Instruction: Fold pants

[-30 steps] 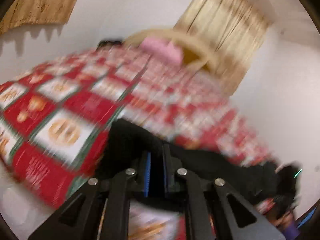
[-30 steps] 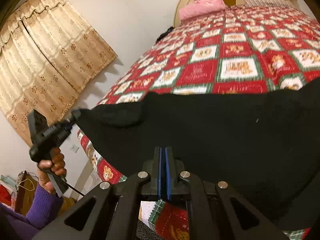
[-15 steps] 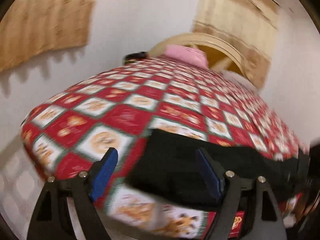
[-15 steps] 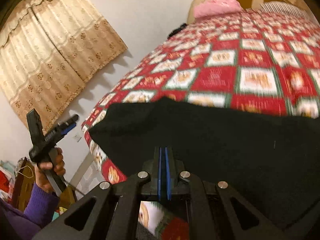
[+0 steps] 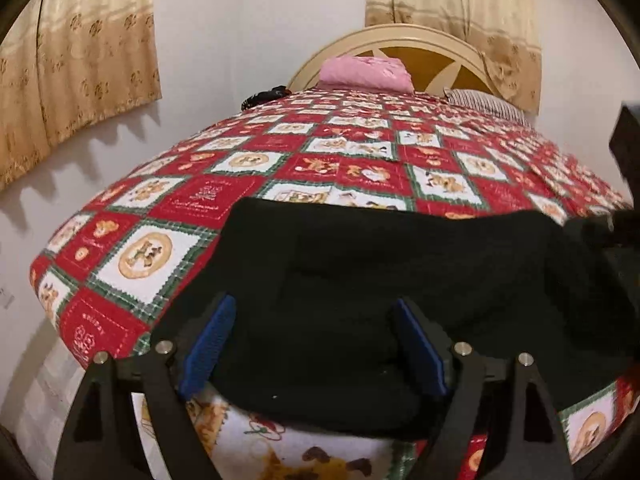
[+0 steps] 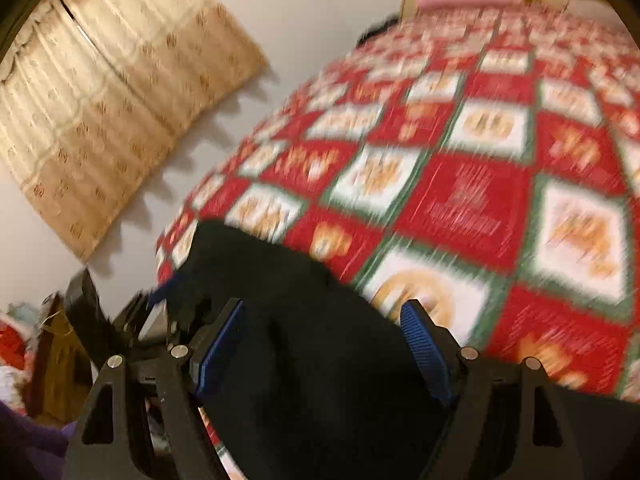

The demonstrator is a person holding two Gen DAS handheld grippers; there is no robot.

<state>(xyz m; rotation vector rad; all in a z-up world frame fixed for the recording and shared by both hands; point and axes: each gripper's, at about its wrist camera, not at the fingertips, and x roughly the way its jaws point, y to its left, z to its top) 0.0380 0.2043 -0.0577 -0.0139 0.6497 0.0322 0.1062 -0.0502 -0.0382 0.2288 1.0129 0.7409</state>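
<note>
The black pants (image 5: pixel 400 280) lie flat across the near end of the bed, on the red patchwork quilt (image 5: pixel 340 152). My left gripper (image 5: pixel 316 348) is open, its blue pads spread wide just above the pants' near left edge, holding nothing. My right gripper (image 6: pixel 324 350) is open too, with the pants (image 6: pixel 304 360) lying between and under its fingers. The right wrist view is blurred. The left gripper also shows in the right wrist view (image 6: pixel 160 308) at the pants' far left corner. A dark edge of the right gripper shows at the right of the left wrist view (image 5: pixel 624 224).
A pink pillow (image 5: pixel 366 72) and a striped pillow (image 5: pixel 488 104) lie at the cream headboard (image 5: pixel 400 40). Beige curtains (image 5: pixel 80 60) hang on the white wall left of the bed. The quilt's near edge drops off just below the pants. Clutter (image 6: pixel 24 344) stands left of the bed.
Both grippers have opened and let go of the pants, the left first, then the right. The pants have dropped from being held stretched to lying on the quilt.
</note>
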